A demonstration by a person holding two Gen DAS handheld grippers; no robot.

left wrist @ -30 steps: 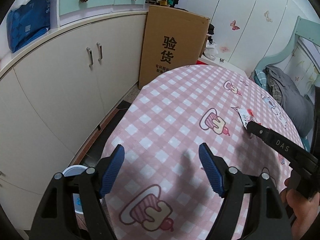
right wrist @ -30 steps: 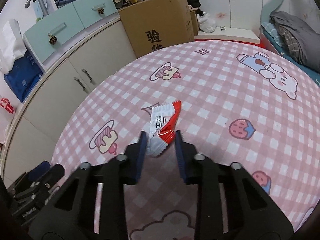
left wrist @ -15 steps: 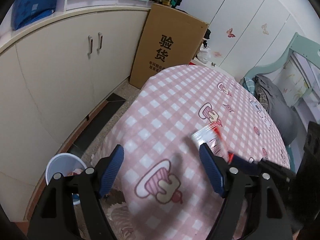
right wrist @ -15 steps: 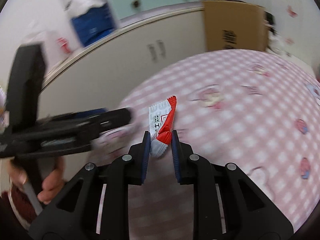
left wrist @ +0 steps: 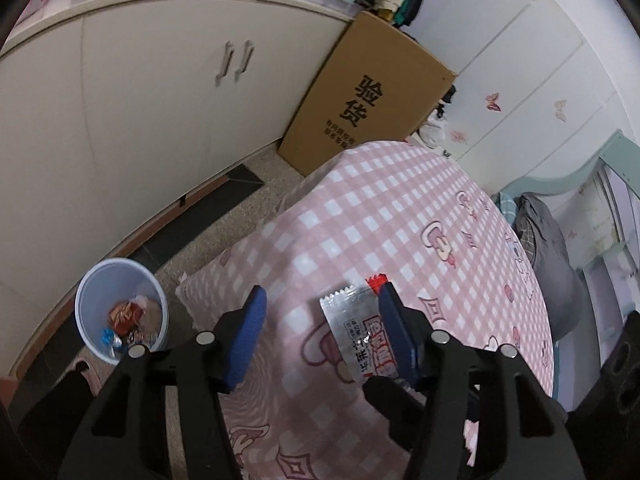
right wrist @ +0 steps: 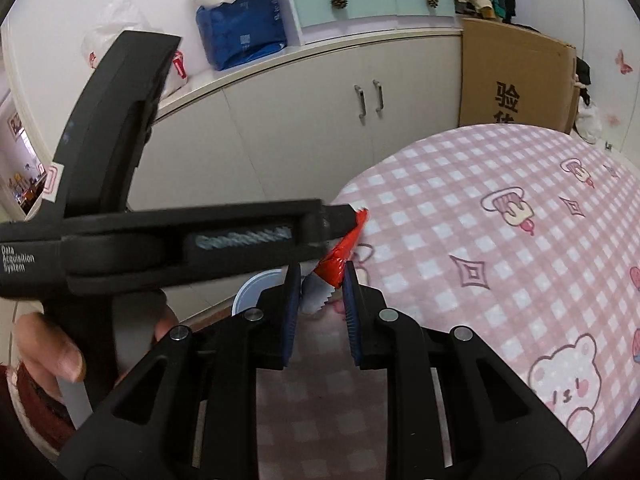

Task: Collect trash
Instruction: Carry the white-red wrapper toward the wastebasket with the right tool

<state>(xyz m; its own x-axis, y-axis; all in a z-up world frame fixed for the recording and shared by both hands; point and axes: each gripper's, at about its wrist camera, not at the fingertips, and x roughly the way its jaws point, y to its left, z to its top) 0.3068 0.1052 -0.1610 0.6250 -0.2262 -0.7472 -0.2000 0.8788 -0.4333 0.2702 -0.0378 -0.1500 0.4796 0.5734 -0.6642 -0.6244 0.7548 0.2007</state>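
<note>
My right gripper (right wrist: 318,300) pinches the snack wrapper (left wrist: 362,334) narrowly between its 2 pads, above the pink checked table (left wrist: 384,216) edge. My left gripper (left wrist: 322,332) gapes wide around it. Beside the table stands the white bin (left wrist: 120,312).

a round table (left wrist: 400,216) is covered by a pink-and-white checked cloth (right wrist: 500,288) printed with cupcakes, diamonds and a bear. the cloth is seen hanging over the table edge toward 9 o'clock in the left wrist view. nothing can be made out lying directly on the cloth. a speckled floor (left wrist: 240,216) is seen beside the table. on it, at 8 o'clock in that view, a white bin (left wrist: 86,320) is stood, with wrappers held inside. at 12 o'clock a cardboard box (left wrist: 368,100) is stood on the floor, against the cabinets.
</note>
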